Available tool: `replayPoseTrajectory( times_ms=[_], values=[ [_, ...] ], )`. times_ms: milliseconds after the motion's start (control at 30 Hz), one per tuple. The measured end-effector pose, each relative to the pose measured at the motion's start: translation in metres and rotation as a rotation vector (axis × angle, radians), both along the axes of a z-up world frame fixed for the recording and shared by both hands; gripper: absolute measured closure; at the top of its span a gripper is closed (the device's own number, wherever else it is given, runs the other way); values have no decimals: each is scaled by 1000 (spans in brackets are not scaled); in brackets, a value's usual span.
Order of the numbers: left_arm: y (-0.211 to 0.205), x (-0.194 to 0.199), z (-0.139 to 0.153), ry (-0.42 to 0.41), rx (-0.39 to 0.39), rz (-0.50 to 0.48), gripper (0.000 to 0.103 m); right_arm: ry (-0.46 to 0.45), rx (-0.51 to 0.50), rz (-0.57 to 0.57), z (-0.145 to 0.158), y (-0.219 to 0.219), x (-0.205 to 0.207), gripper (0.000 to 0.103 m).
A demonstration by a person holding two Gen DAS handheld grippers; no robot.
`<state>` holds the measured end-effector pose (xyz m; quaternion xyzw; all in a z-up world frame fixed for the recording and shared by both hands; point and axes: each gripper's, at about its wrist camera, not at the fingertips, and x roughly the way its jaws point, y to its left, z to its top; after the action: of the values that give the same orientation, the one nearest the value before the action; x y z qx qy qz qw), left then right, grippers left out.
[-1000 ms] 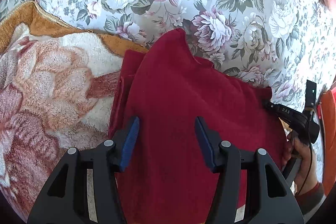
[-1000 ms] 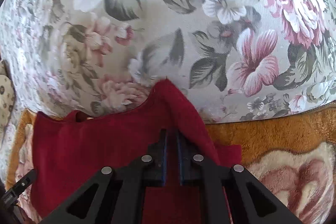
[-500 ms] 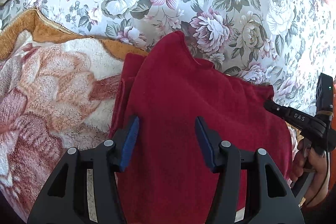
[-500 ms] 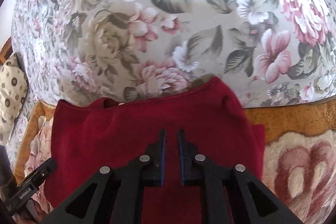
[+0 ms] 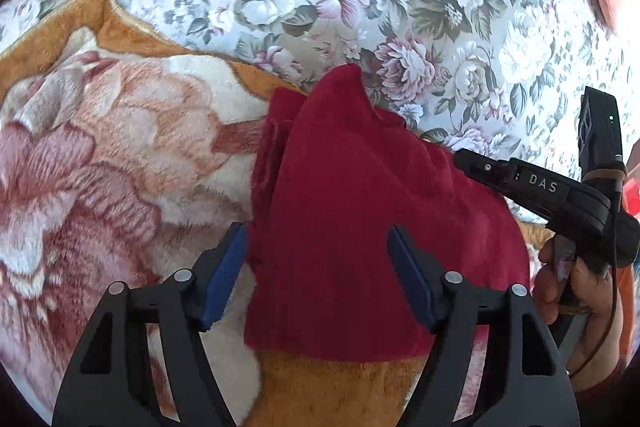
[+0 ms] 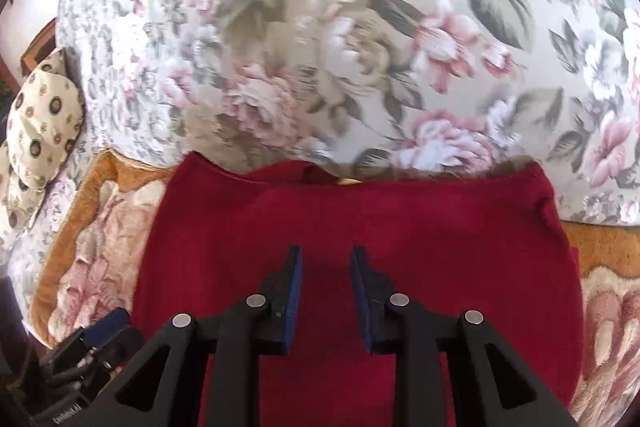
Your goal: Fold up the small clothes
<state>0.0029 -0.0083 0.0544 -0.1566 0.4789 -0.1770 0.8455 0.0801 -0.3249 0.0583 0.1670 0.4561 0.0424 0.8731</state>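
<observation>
Red garment (image 5: 360, 211) lies folded on blanket (image 5: 120, 155); left gripper (image 5: 320, 267) and right gripper (image 6: 326, 291) just opened, empty.

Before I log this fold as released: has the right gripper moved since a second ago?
Yes. The right gripper has backed away from the floral cushion, its jaws just opening and empty; the red garment lies flat.

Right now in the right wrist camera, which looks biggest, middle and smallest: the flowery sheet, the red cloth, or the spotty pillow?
1. Flowery sheet, filling most of the top of the picture.
2. Red cloth, close to the camera, which makes it look bigger.
3. Spotty pillow, clearly smallest, but it is far off and cut by the edge.
</observation>
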Motion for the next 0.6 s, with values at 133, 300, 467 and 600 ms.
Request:
replayPoseTrajectory(
  times_ms=[133, 300, 467, 600],
  values=[
    [24, -19, -4, 33, -83, 86, 23, -9, 9, 84, 6, 49, 25, 78],
    [24, -22, -23, 67, -89, 92, 23, 59, 75, 104, -23, 97, 69, 73],
    [20, -15, -42, 127, -117, 88, 23, 146, 52, 120, -46, 113, 89, 58],
    [23, -13, -43, 143, -145, 112, 22, 110, 25, 164, -25, 121, 90, 54]
  ],
)
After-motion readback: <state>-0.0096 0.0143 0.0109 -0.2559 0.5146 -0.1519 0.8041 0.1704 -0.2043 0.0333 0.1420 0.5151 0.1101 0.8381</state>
